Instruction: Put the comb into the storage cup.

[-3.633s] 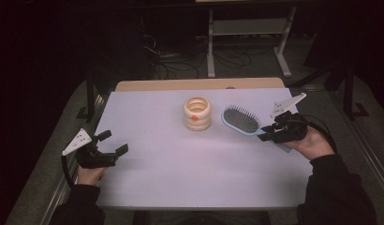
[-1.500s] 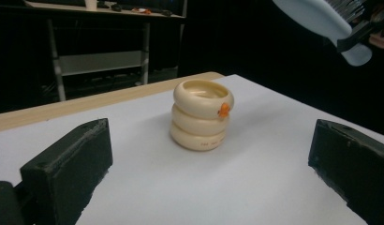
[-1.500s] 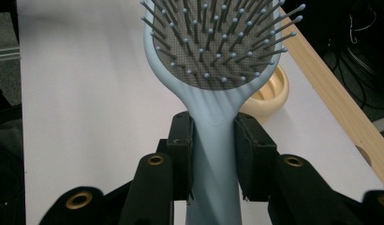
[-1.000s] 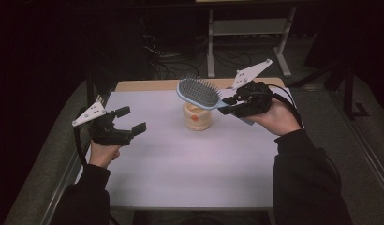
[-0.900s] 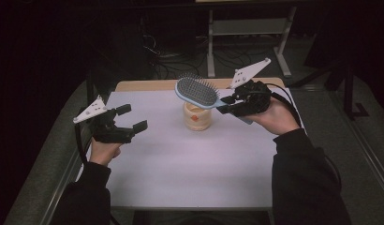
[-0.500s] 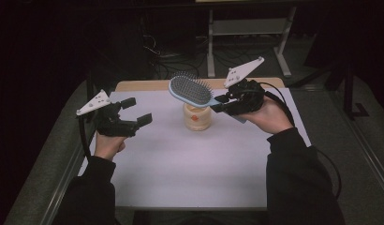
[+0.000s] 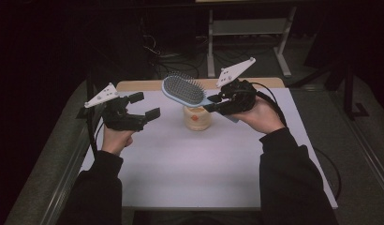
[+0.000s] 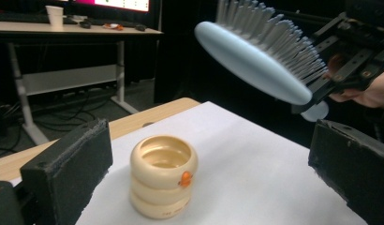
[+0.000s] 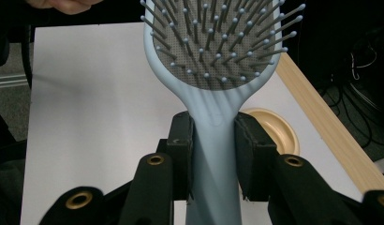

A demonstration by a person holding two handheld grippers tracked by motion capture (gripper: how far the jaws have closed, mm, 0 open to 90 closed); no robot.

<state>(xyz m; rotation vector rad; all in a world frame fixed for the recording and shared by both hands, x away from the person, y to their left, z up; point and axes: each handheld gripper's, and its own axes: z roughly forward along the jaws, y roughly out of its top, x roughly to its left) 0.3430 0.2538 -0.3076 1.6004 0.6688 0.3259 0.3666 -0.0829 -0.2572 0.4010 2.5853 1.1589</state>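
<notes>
The white table [image 7: 190,173] takes up the middle of the high view, with dark floor on both sides. A person's two dark sleeves come in from the bottom edge, one hand to each gripper.

The largest thing in play is the pale blue hairbrush [image 7: 184,89], held up off the table at upper centre with its bristles facing up. The right gripper [image 7: 213,104] has it. In the right gripper view the two black jaws pinch the handle [image 9: 213,140] just below the brush head, one pad on each side, and the grip looks firm. The head hangs over the cream ribbed cup [image 7: 197,118], which stands upright on the table just beneath it. The brush and the cup are not touching.

At left centre the left gripper [image 7: 142,105] hovers above the table, pointed toward the cup. Its jaws are spread wide with nothing between them. In the left gripper view the cup [image 8: 164,174] sits framed between the two pads, with the brush [image 8: 255,61] tilted at upper right.

On progress, the pickup looks done, since the brush is lifted and gripped. Whether it goes into the cup or across to the open left gripper cannot be told from here. Either way, the release is not yet made.
</notes>
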